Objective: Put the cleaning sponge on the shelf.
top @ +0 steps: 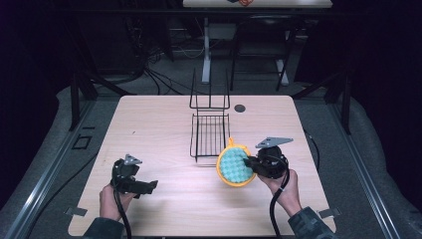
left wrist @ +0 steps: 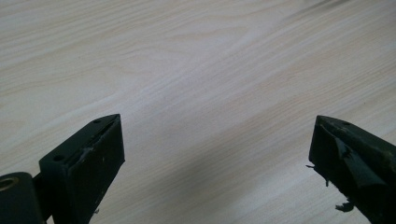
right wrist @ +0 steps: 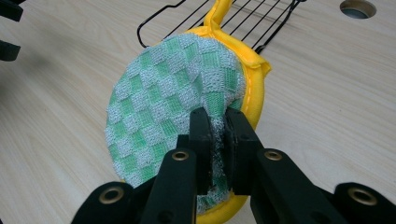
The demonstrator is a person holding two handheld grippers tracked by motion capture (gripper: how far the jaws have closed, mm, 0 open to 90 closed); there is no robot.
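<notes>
Wire rack blocks table centre (seemingly); left side open.

The table is pale, matt wood grain, perhaps laminate. The round pad is nubby green-checked terry cloth with soft yellow fabric edging. The rack is thin black wire. The right gripper looks matt black plastic.

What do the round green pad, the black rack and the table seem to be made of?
Round pad: probably cloth; its green and white checked face looks looped like terry, and the yellow edge shows a stitched seam. The right gripper pinches it. Black rack: likely metal wire with a dark coating, judging by its thin straight bars. Table: pale wood grain, matte; whether solid wood or laminate, I cannot tell.
</notes>
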